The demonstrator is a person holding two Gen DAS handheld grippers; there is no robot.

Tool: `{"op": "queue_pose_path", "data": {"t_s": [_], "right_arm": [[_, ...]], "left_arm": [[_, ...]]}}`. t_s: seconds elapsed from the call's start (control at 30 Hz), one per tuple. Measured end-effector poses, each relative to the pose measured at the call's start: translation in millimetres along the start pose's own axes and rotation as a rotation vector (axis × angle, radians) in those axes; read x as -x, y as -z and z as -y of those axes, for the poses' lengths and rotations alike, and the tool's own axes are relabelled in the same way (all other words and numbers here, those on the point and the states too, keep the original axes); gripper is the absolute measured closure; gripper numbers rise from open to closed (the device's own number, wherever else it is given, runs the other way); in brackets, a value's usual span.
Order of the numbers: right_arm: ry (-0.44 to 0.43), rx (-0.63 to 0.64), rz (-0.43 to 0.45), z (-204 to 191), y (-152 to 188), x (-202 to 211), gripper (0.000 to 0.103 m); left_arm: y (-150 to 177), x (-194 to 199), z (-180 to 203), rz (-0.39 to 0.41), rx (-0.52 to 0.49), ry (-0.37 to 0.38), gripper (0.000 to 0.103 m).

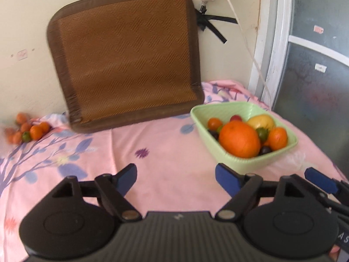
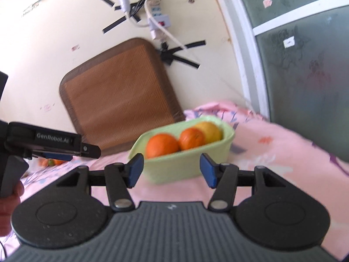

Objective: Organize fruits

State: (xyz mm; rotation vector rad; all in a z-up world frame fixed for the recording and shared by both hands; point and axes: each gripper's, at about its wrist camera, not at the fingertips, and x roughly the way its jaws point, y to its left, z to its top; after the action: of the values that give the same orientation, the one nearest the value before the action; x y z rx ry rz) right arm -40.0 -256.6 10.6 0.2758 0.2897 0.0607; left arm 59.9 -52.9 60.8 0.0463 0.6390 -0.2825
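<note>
2 grippers, fingers apart, empty; 1 green bowl (image 1: pixel 244 163) holding 1 big orange (image 1: pixel 238 139).

Bright, soft daylight – no hard shadows, no glare. Strong fisheye bending at the edges, dark corners – blurred fruit pile (image 1: pixel 26 130) and green bowl (image 2: pixel 185 166)

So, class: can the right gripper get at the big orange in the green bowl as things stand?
Probably yes: the right gripper is open, facing the green bowl, and the big orange sits uncovered on top; only the near rim intervenes.
</note>
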Motion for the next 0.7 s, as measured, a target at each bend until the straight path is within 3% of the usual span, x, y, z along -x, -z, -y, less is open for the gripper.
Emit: {"op": "queue_pose_path", "data": {"t_s": [0.27, 0.7], "right_arm": [[-0.05, -0.04, -0.06, -23.3, 6.2, 7.0, 0.043], [-0.064, -0.059, -0.103, -44.3, 5.4, 15.9, 0.041]], "left_arm": [[29.4, 26.8, -21.2, -0.001, 0.036, -0.079, 0.0], [41.0, 48.4, -40.3, 0.011, 0.081, -0.115, 0.0]]}}
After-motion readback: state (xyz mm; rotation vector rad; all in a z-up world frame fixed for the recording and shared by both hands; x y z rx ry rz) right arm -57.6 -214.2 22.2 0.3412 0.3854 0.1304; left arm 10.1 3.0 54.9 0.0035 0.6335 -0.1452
